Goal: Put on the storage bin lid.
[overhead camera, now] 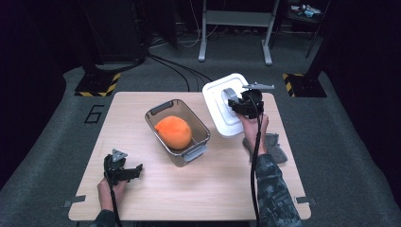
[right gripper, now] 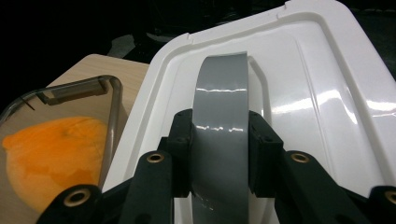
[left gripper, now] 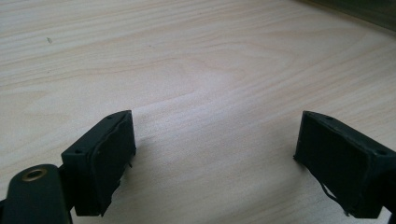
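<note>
Fingers (right gripper: 180, 154) of right gripper (right gripper: 219, 156) pinch glossy grey handle (right gripper: 219, 121) of smooth white plastic lid (right gripper: 322, 107). Left gripper (left gripper: 215, 158) fingers spread over pale wood-grain surface (left gripper: 187, 60).

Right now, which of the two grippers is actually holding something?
The right gripper: its jaws clamp the grey handle of the white lid. The left gripper rests open on the table.

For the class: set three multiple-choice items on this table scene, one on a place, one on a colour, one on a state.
1. Where does the orange ball lie?
A in the clear bin
B on the white lid
C on the floor

2. What colour is the lid's handle?
A red
B grey
C green

3. How is the left gripper?
A shut on a cloth
B shut on the ball
C open

Key: 1 A, the bin's walls surround it; 2 B, a grey band between the right gripper's jaws; 3 C, bare table between its jaws.
</note>
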